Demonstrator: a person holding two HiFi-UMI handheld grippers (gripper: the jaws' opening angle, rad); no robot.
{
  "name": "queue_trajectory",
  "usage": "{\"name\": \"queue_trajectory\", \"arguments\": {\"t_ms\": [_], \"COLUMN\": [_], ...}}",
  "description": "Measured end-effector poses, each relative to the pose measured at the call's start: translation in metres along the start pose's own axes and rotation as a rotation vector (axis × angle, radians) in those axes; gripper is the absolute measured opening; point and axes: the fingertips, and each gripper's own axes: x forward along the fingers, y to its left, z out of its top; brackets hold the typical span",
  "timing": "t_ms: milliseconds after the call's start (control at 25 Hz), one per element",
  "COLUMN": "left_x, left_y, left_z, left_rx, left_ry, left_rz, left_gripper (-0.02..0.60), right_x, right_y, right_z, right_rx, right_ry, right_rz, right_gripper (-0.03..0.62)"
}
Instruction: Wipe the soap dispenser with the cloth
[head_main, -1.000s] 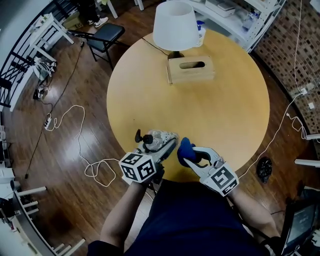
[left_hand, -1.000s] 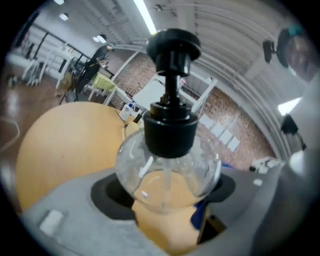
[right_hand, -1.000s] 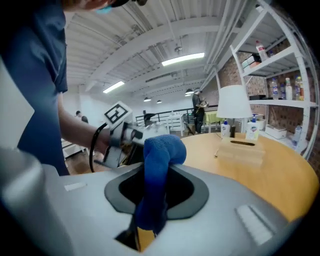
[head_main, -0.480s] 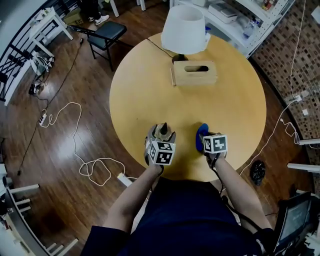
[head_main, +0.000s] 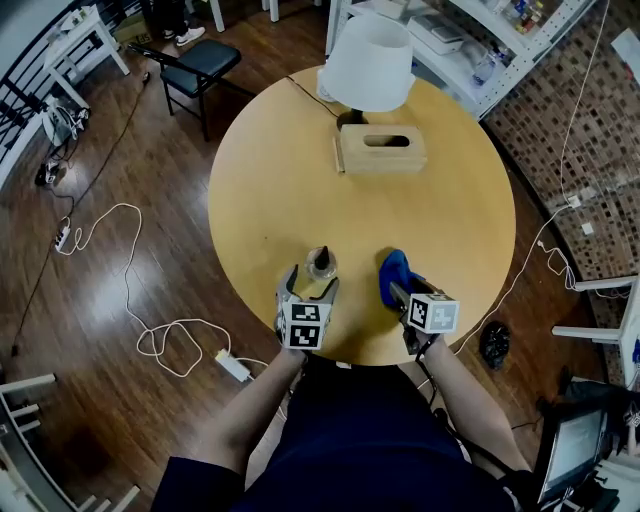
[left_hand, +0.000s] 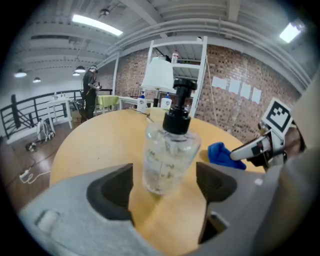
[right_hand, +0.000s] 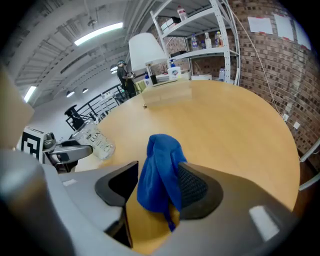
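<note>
On the round table (head_main: 440, 230), the soap dispenser (head_main: 321, 264) is flanked untouched by the spread left gripper (head_main: 311, 281). Rightward, the blue cloth (head_main: 393, 270) is loosed between the right gripper's (head_main: 400, 292) just-widened jaws.

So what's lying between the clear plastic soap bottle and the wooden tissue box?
Nothing: the head view shows only bare yellow tabletop between the clear soap bottle and the wooden tissue box.

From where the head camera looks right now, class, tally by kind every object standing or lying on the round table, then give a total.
Soap dispenser: 1
Blue cloth: 1
Table lamp: 1
Wooden tissue box: 1
Total: 4
</note>
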Motion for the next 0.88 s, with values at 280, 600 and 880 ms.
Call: {"name": "queue_trajectory", "arguments": {"t_ms": [280, 600, 880], "left_x": [-0.096, -0.203, -0.255], "left_y": [-0.031, -0.141, -0.283], "left_z": [-0.036, -0.045, -0.087], "left_rx": [-0.028, -0.067, -0.003], "left_ry": [-0.014, -0.135, -0.136], "left_rz": [-0.106, -0.227, -0.267], "left_gripper": [0.171, 0.002, 0.002], "right_x": [-0.077, -0.186, -0.279], "right_y": [0.030, 0.104, 0.094], "right_z": [-0.023, -0.078, -0.171], "right_rx": [-0.036, -0.200, -0.282], "right_ry": [-0.160, -0.370, -0.387], "right_rz": [0.126, 0.421, 0.509], "right_gripper": [0.062, 0.009, 0.011]}}
